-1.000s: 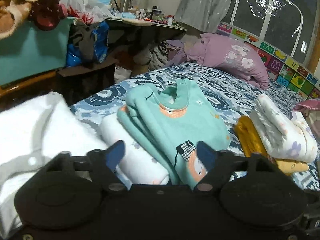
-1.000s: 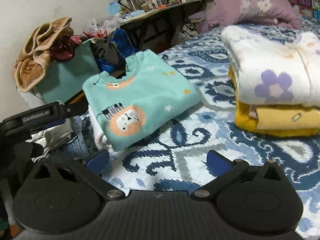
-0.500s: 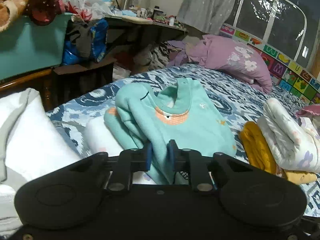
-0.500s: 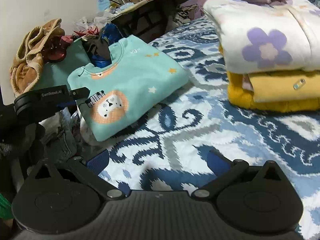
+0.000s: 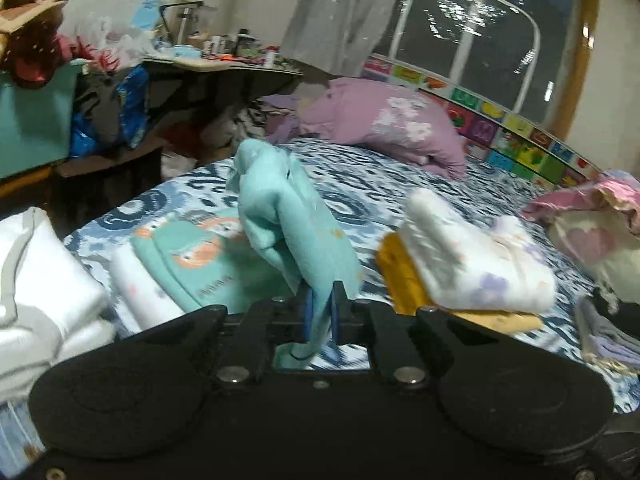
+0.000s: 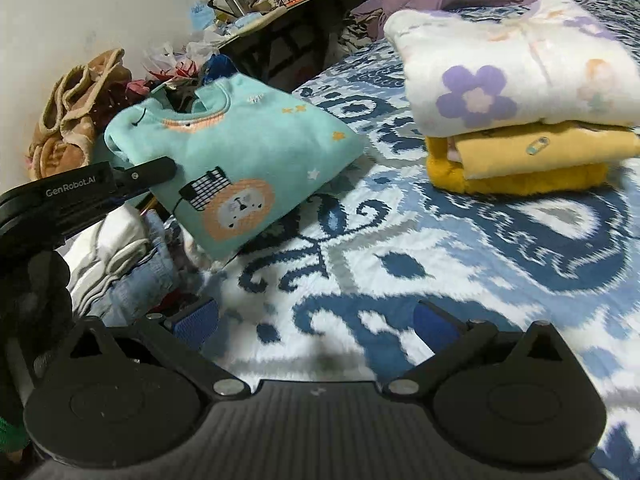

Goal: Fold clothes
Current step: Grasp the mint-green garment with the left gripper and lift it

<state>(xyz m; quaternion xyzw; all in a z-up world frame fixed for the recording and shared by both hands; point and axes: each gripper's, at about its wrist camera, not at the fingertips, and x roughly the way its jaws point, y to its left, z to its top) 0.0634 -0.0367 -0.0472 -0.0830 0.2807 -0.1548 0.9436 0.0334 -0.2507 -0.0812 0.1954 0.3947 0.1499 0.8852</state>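
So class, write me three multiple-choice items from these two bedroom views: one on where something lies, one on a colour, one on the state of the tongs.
1. Where does the white floral garment lie?
A. on the yellow garment
B. under the purple pillow
C. on the floor

2. What colour is the lion top?
A. red
B. mint green
C. black

3. What state are the left tongs in?
A. wide open, empty
B. out of view
C. shut on the lion top

Answers: 1 A, the white bundle sits stacked on the yellow one. 2 B, its cloth is pale green in both views. 3 C, green cloth is pinched between the blue pads; the right tongs stand open.
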